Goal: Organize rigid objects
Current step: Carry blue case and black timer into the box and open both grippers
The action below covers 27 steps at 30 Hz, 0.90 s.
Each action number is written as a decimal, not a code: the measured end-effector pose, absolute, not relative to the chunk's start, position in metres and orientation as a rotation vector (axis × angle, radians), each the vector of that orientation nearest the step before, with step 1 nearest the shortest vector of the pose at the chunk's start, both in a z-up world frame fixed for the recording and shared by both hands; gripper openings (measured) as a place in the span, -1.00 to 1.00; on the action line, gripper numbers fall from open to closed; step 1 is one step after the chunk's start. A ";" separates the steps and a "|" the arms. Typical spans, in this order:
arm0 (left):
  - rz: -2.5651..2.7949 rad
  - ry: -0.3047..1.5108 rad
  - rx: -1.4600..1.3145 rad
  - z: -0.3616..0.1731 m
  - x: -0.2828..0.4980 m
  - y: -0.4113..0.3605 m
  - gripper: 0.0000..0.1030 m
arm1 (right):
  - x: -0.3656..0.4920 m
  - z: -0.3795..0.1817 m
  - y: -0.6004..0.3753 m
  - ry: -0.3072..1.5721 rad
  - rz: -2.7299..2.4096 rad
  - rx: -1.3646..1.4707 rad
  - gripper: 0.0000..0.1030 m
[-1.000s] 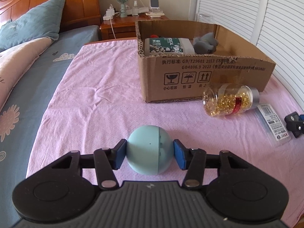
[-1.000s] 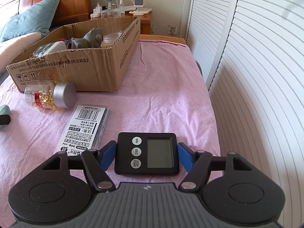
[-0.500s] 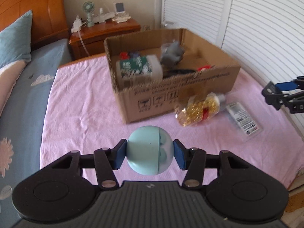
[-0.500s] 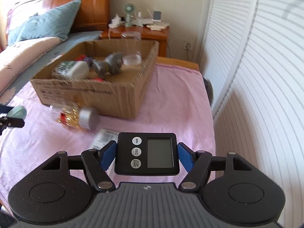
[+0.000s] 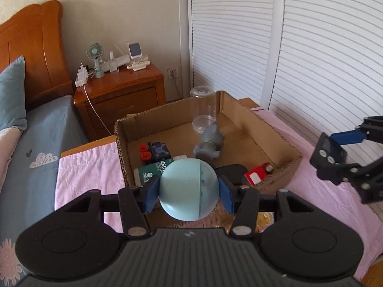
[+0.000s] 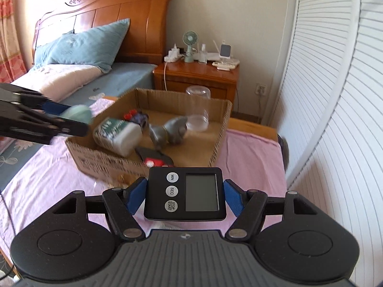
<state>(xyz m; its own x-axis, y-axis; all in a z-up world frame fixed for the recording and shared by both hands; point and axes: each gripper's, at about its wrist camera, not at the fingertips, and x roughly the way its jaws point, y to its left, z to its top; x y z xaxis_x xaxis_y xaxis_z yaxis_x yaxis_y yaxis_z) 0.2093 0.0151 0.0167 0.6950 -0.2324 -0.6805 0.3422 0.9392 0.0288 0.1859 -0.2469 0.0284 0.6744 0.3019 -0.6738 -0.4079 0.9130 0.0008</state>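
My left gripper (image 5: pixel 189 191) is shut on a pale blue ball (image 5: pixel 189 189) and holds it in the air near the front edge of the open cardboard box (image 5: pixel 284 143). My right gripper (image 6: pixel 184 196) is shut on a black digital timer (image 6: pixel 185 195) and holds it in the air in front of the box (image 6: pixel 221 129). The timer (image 5: pixel 328 153) also shows at the right of the left wrist view. The ball (image 6: pixel 77 114) shows at the left of the right wrist view. The box holds a green-labelled white bottle (image 6: pixel 117 134), a grey toy (image 6: pixel 168 131), a clear jar (image 6: pixel 197 110) and small red items.
The box stands on a pink cloth (image 6: pixel 47 179) on a bed. A wooden nightstand (image 5: pixel 119 95) with a small fan stands behind. White louvred doors (image 6: pixel 335 95) run along the right. A blue pillow (image 6: pixel 83 45) lies by the headboard.
Both grippers have risen with their objects and moved toward the box. The views now look down into the box from higher up. The gold-filled jar on the cloth has dropped out of clear view.
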 end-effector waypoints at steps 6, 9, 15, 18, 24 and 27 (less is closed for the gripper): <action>-0.330 0.816 0.153 -0.012 0.230 0.012 0.00 | 0.192 0.030 -0.241 0.723 0.415 -0.150 0.43; -0.328 0.843 0.154 -0.021 0.233 0.013 0.00 | 0.193 0.030 -0.240 0.723 0.420 -0.150 0.43; -0.320 0.872 0.125 -0.027 0.239 0.017 0.01 | 0.195 0.028 -0.235 0.728 0.427 -0.147 0.43; -0.315 0.867 0.115 -0.026 0.238 0.019 0.09 | 0.195 0.029 -0.232 0.729 0.432 -0.152 0.43; -0.304 0.817 0.101 -0.015 0.226 0.024 0.86 | 0.201 0.030 -0.225 0.734 0.436 -0.167 0.43; -0.282 0.789 0.111 -0.006 0.214 0.025 0.96 | 0.211 0.029 -0.222 0.748 0.435 -0.158 0.43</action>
